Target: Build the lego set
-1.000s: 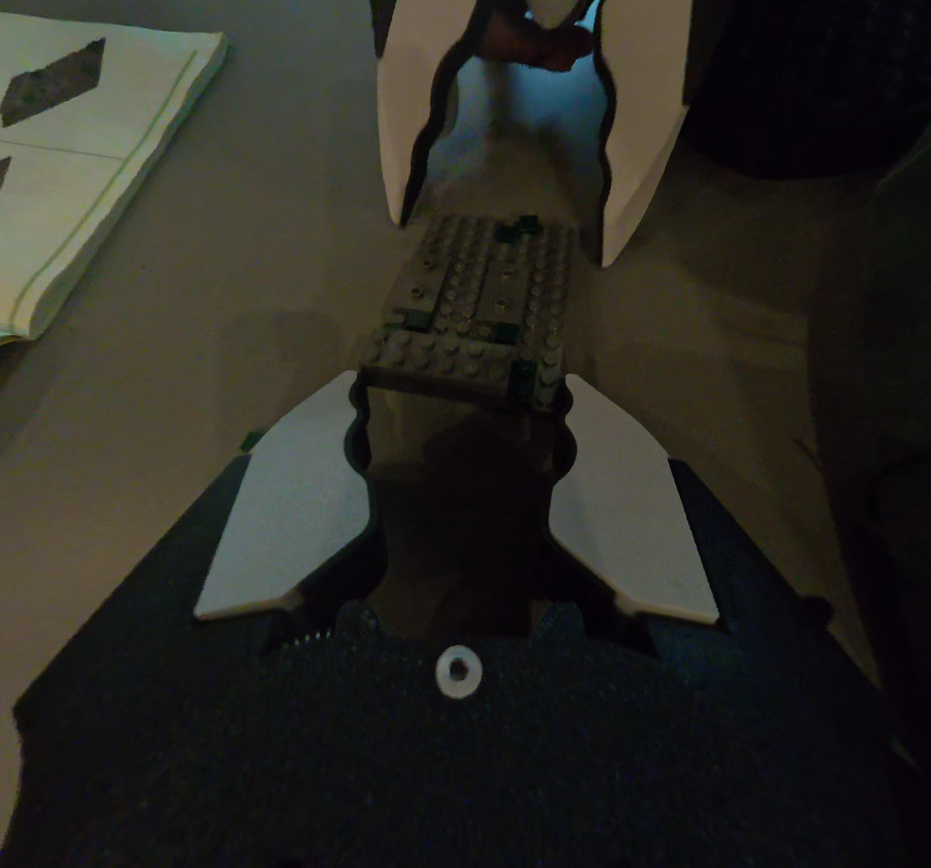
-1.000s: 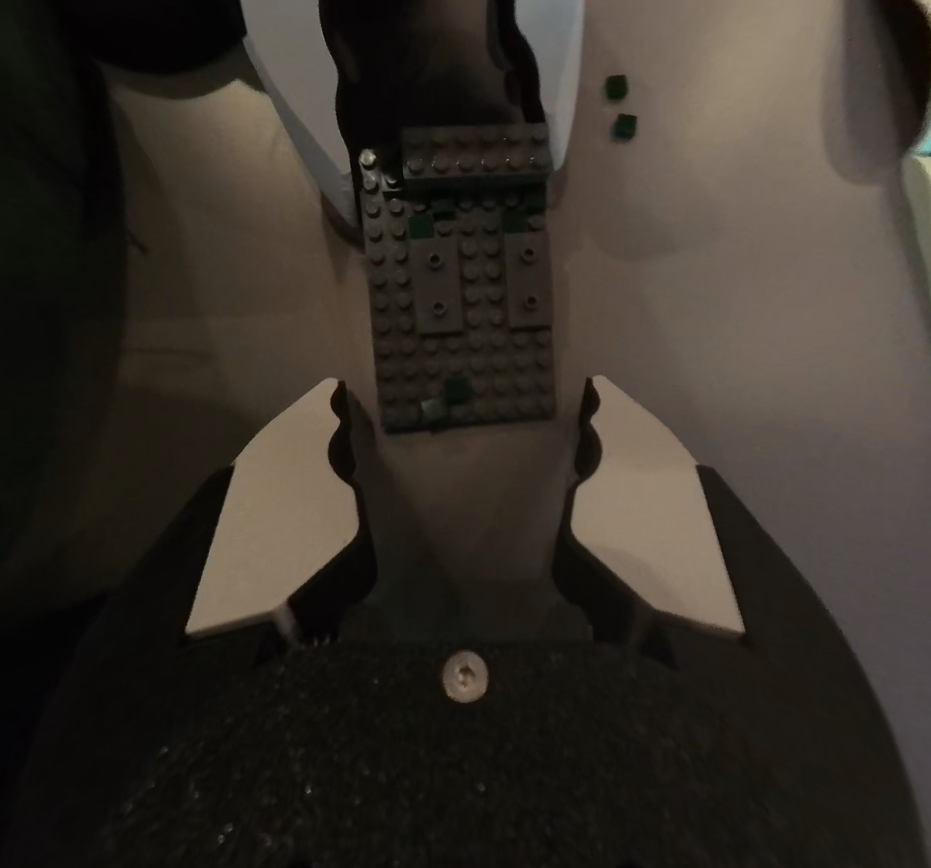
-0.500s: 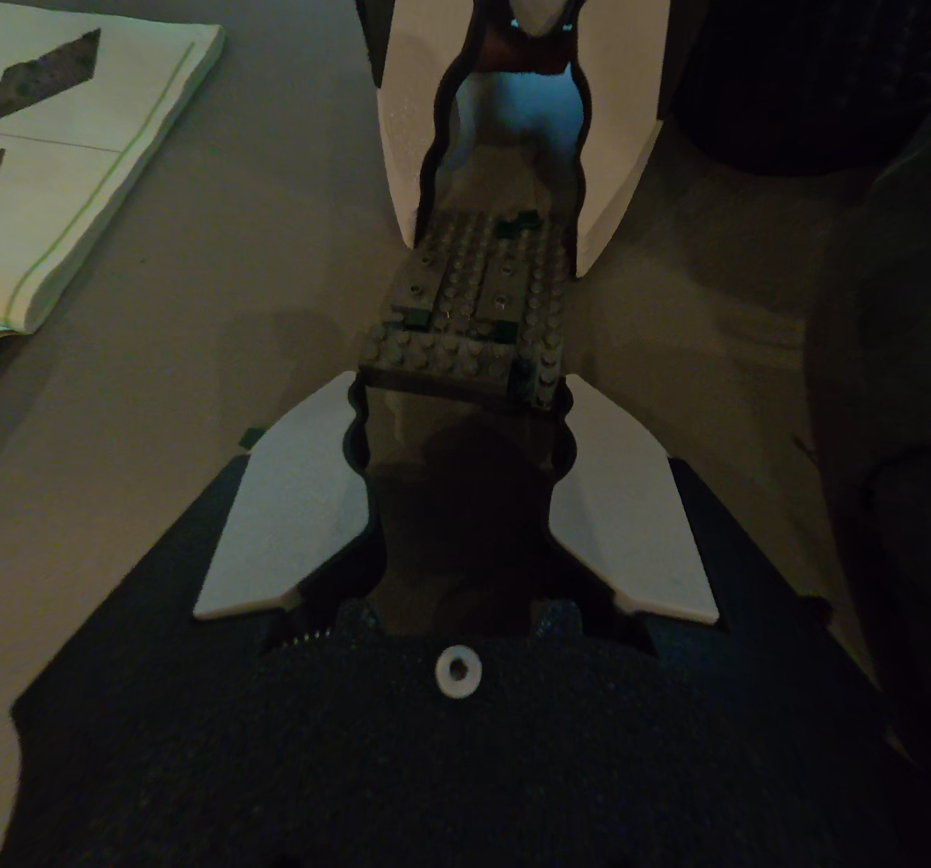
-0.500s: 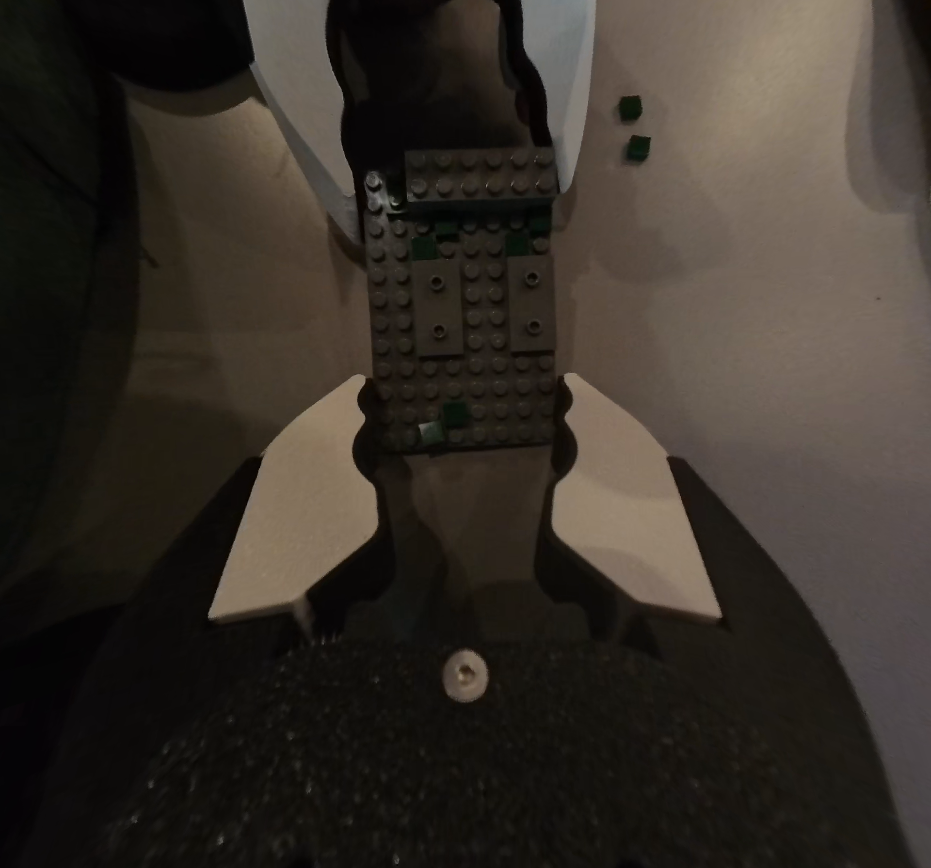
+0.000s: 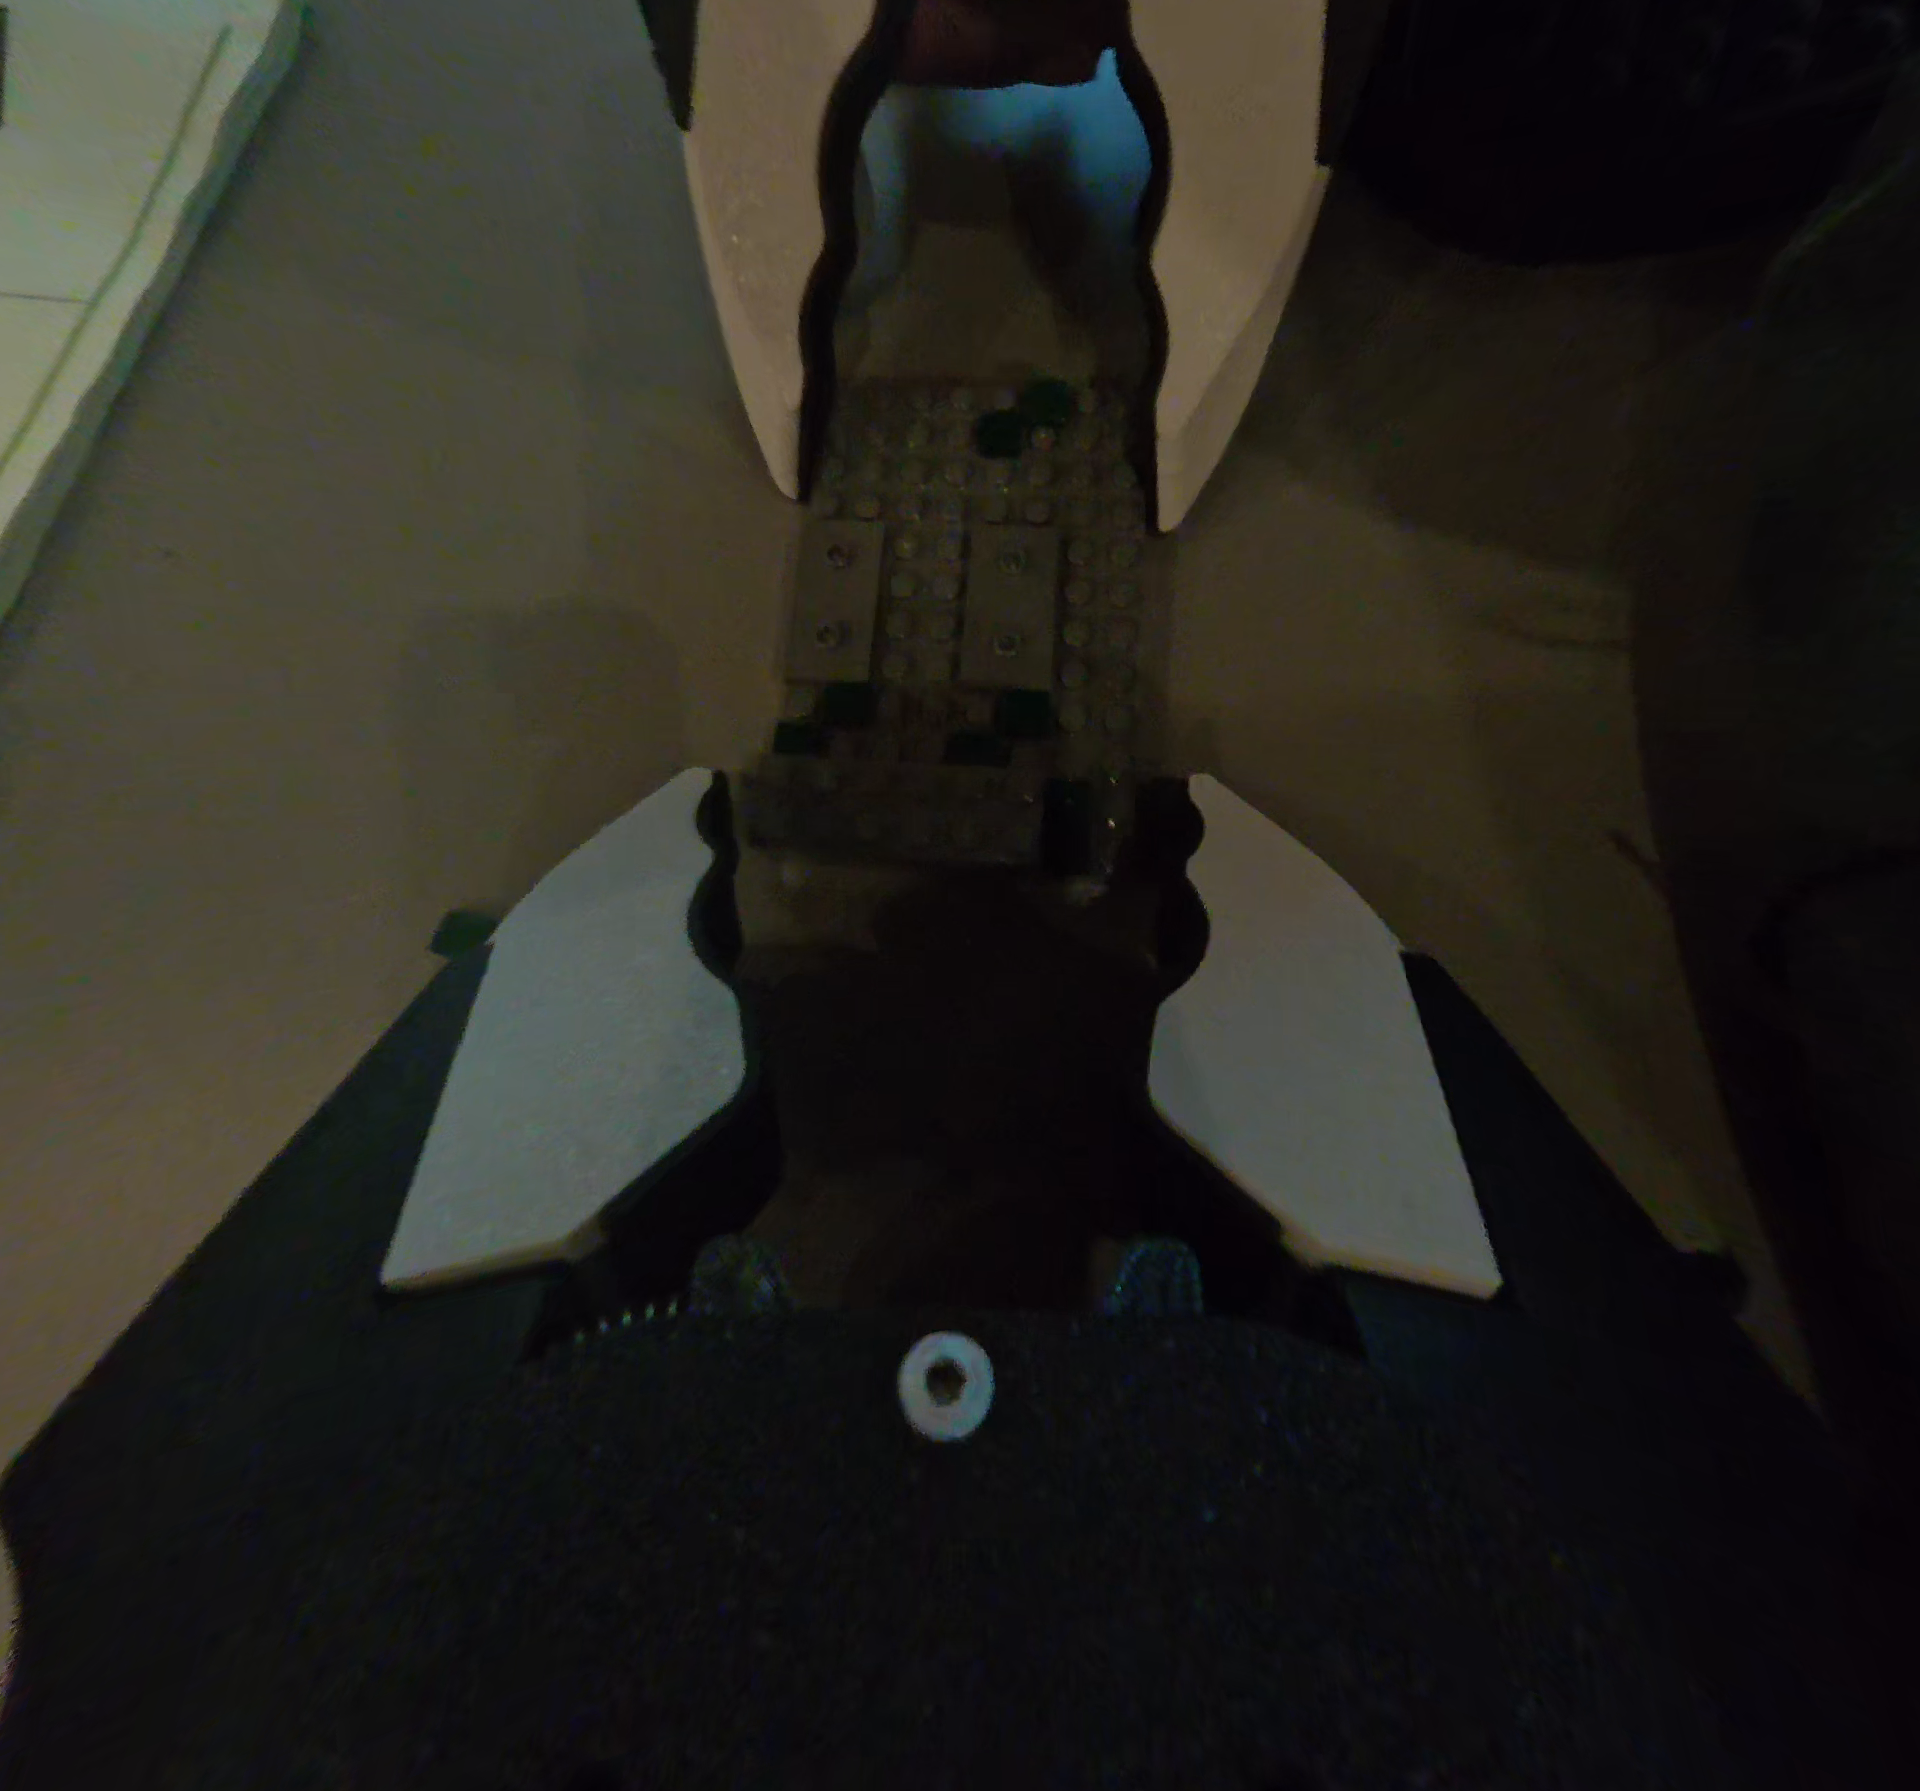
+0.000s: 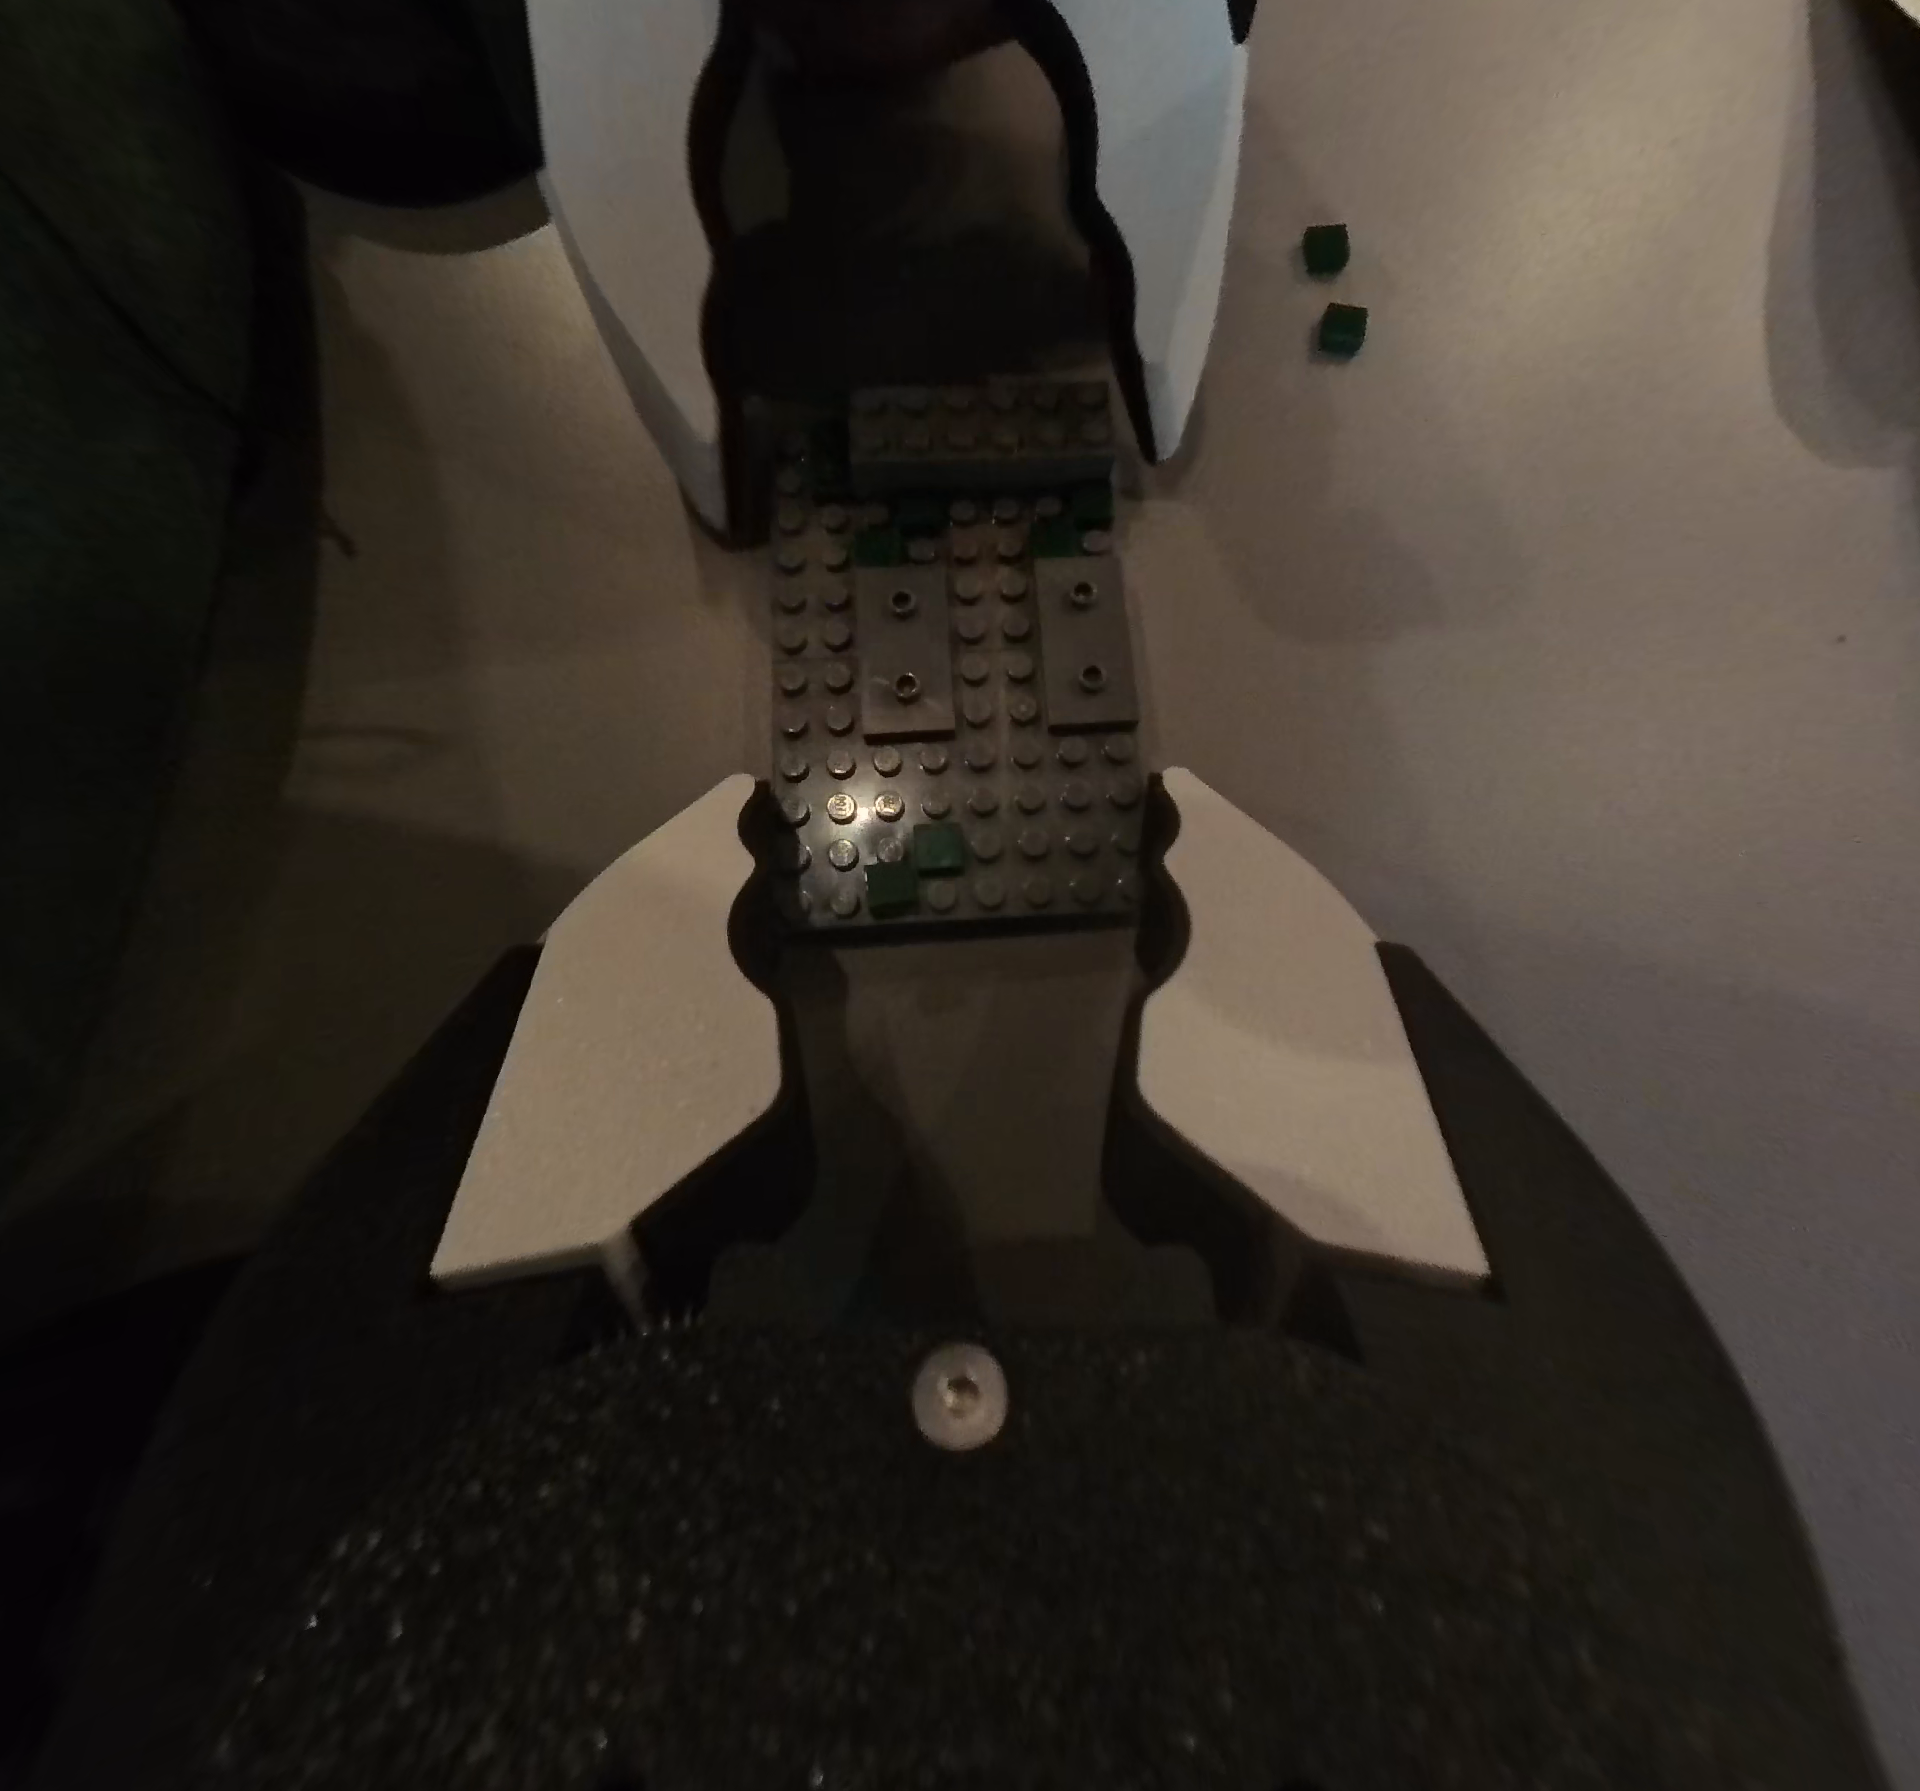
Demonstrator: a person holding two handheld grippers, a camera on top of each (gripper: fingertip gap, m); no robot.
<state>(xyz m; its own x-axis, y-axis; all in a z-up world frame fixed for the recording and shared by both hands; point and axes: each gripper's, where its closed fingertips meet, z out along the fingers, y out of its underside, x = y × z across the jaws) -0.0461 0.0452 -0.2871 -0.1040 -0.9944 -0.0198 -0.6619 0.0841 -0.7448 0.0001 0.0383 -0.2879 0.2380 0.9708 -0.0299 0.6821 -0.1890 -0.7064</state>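
Dim room, pale matte tabletop [image 6: 1507, 806], instruction booklet [image 5: 114, 214] at upper left of the left wrist view, two loose green studs [image 6: 1333, 287] at upper right of the right wrist view. Grey lego baseplate [image 6: 956, 681] lying flat at frame centre, long axis running straight between the two facing grippers, raised grey brick [image 6: 982, 437] at its far end in the right wrist view. Left gripper [image 5: 951, 832] and right gripper [image 6: 951, 842] each spread to plate width, fingers flanking opposite short ends and apparently touching its edges; firm clamping not certain.
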